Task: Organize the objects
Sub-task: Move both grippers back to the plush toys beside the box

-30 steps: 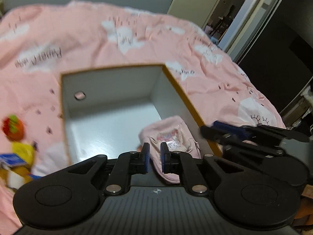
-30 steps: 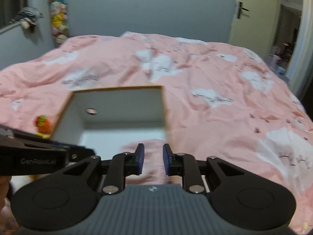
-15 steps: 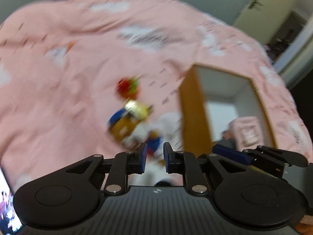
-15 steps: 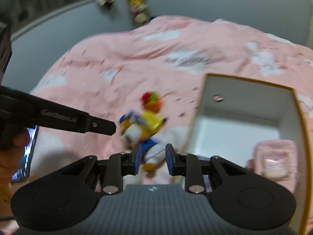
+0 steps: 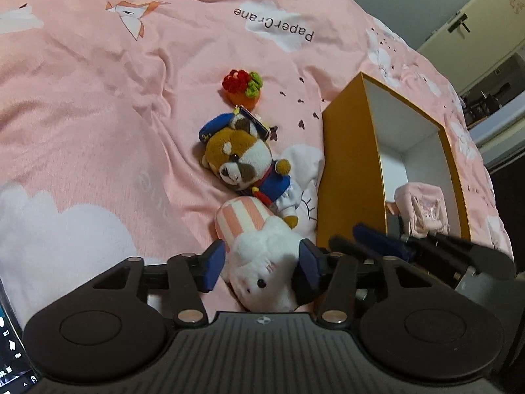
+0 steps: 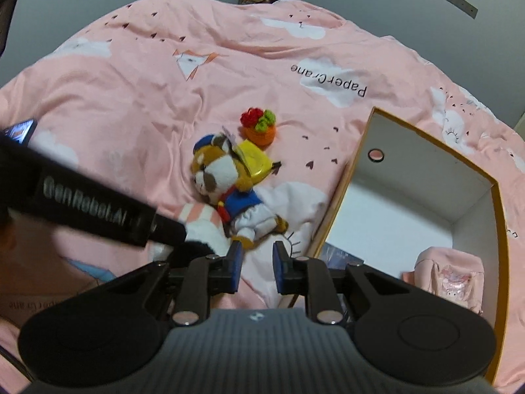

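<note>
Both grippers swung from the box (image 5: 351, 164) to the toys; my left gripper (image 5: 261, 264) straddled the bunny (image 5: 262, 262), jaws wide, right gripper (image 6: 257, 264) narrow, empty.

The bed cover (image 5: 98, 105) is soft matt pink cloth, creased, with printed white clouds. The white rabbit toy (image 5: 262, 262) is fuzzy plush with a smooth striped cloth body. The raccoon toy (image 5: 242, 161) is short-pile plush in a cloth coat. The small flower pot (image 5: 242, 87) looks crocheted from knobbly yarn. The box (image 5: 347, 170) is smooth matt card, orange outside, white inside, holding a soft pink cloth pouch (image 5: 423, 210). Each claw looks matt black plastic with blue pads.
</note>
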